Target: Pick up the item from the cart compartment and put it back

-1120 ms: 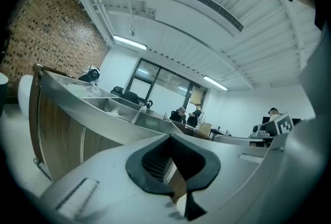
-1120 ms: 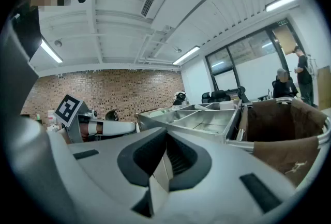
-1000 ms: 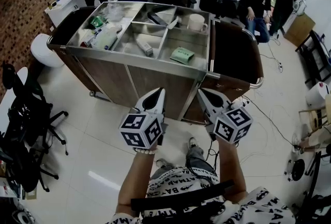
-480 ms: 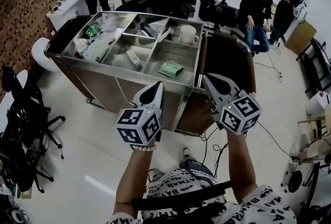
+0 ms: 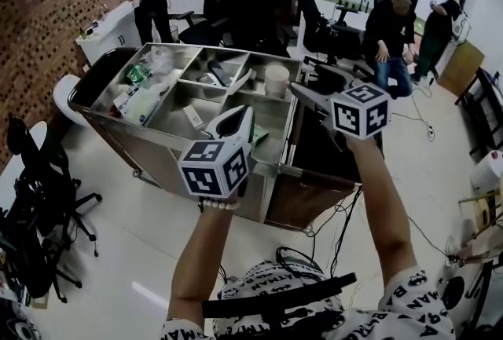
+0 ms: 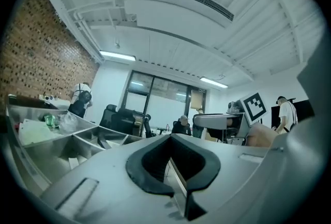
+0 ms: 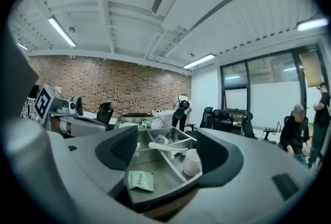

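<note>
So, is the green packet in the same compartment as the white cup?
No, a steel divider stands between the green packet and the white cup.

Your head camera looks steeply down from the near side of the cart [image 5: 157, 162], with the left gripper [image 5: 240, 117] and right gripper [image 5: 306, 95] close below it. The left gripper view skims level over the cart toward the far windows [image 6: 155, 99]; the right gripper view looks from the cart's right, slightly down, toward the left brick wall [image 7: 114, 88]. All three share the cart's top, and each gripper view catches the other gripper.
</note>
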Available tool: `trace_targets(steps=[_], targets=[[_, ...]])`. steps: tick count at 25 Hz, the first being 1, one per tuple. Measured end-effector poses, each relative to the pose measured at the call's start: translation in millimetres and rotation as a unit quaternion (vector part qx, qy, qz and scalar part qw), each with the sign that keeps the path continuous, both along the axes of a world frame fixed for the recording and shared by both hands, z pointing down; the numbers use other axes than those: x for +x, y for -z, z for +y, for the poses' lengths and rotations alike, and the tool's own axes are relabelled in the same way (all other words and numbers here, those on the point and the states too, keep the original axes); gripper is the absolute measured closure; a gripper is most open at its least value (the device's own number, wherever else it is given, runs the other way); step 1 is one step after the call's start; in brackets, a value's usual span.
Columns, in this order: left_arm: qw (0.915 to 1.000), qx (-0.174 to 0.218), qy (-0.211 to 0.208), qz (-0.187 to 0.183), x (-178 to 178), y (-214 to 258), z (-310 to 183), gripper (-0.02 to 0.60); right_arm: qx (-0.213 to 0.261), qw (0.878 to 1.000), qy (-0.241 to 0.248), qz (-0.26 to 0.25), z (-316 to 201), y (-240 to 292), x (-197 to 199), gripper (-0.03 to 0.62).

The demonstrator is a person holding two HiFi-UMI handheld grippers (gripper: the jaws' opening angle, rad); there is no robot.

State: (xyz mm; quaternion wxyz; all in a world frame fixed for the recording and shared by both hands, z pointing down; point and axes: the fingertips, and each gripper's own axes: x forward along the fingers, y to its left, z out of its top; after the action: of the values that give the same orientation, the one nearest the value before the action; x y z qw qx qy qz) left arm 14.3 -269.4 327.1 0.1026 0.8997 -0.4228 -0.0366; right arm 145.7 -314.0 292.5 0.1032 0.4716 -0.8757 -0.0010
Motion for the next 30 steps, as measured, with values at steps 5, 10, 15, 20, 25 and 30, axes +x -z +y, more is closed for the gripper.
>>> trace_targets(steps=[5,10,15,20,25,30], targets=[[0.9998,-0.005,0.014,0.012,7,11,-37,0.581,-0.033,0.999,0.007,0.022,-62,-4,9,0.191],[0.9995,-0.025,0.016,0.005,15,4,-60,0.581,-0.077,0.996,0.008,0.032,-106,-32,11,0.170],[0.9982,-0.056,0.020,0.005,17,-7,-80,0.581,-0.149,0.987,0.005,0.058,-151,-89,10,0.137],[0.9964,-0.080,0.027,0.003,21,-18,-93,0.581,-0.204,0.974,0.011,0.099,-182,-144,11,0.117],[0.9944,-0.101,0.032,0.004,25,-36,-101,0.581,-0.222,0.966,0.007,0.133,-210,-167,6,0.112],[0.9924,-0.119,0.030,0.004,25,-52,-101,0.581,-0.248,0.952,-0.008,0.179,-222,-188,4,0.111]])
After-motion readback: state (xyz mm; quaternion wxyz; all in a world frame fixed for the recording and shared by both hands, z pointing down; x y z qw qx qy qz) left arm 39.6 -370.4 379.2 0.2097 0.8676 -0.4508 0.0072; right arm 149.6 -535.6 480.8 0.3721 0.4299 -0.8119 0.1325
